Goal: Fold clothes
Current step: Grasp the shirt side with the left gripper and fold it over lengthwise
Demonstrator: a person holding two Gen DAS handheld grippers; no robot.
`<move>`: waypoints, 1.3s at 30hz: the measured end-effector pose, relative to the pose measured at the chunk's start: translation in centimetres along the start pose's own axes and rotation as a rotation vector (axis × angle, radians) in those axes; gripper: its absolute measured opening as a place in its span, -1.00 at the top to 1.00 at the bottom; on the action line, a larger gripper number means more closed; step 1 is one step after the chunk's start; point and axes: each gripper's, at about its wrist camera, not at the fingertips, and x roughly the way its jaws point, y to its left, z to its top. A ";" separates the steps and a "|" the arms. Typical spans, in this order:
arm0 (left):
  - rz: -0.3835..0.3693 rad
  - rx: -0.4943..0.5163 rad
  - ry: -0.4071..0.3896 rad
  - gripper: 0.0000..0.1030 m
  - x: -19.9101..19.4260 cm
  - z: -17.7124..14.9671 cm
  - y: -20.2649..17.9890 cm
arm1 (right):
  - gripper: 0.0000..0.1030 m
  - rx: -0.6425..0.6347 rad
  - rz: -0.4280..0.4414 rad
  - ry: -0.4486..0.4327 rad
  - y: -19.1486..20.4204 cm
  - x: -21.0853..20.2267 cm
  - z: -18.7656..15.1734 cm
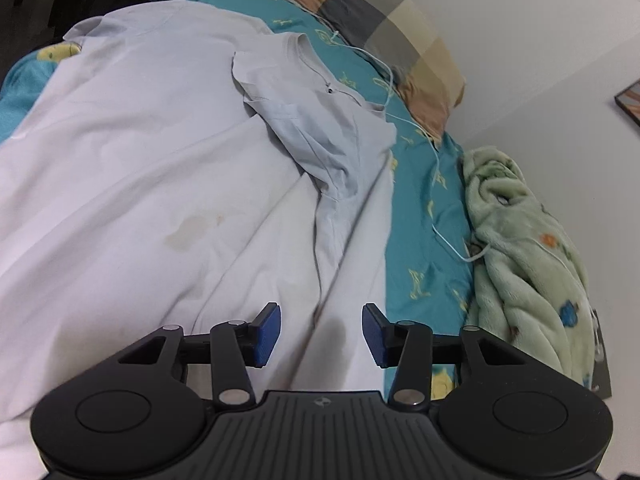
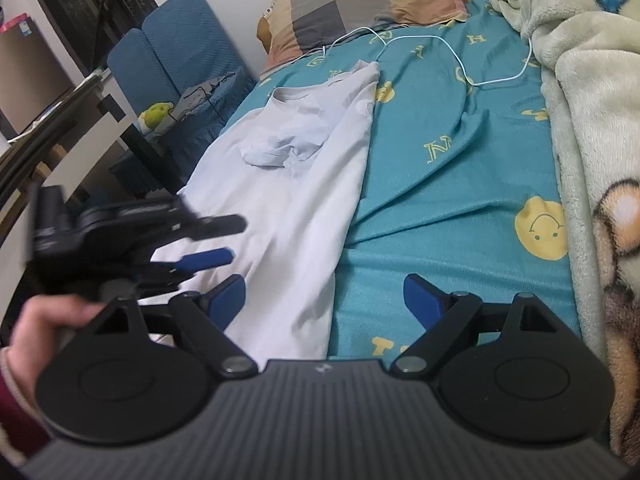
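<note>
While the pale white T-shirt [image 2: 288, 208] lies flat along the teal printed bedsheet [image 2: 448, 184], its long edge runs toward twelve o'clock, with bare sheet at three. Over the shirt the left gripper [image 1: 321, 332] stands half apart, holding nothing; the right gripper [image 2: 325, 300] gapes wide and empty. A white cable [image 2: 460, 64] loops near the checked pillow [image 2: 360, 4]; a green fleece blanket [image 2: 592, 120] walls the right.
</note>
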 end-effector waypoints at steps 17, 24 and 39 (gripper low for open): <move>-0.069 -0.015 0.020 0.28 7.5 3.0 0.4 | -0.53 -0.255 0.122 0.184 5.8 4.1 -2.9; -0.082 -0.029 0.061 0.50 10.3 5.2 0.2 | -0.46 -0.248 0.140 0.224 5.6 5.0 -3.2; 0.068 0.201 0.003 0.96 7.5 10.3 -2.6 | 0.10 -0.520 0.060 0.304 7.6 6.3 -5.9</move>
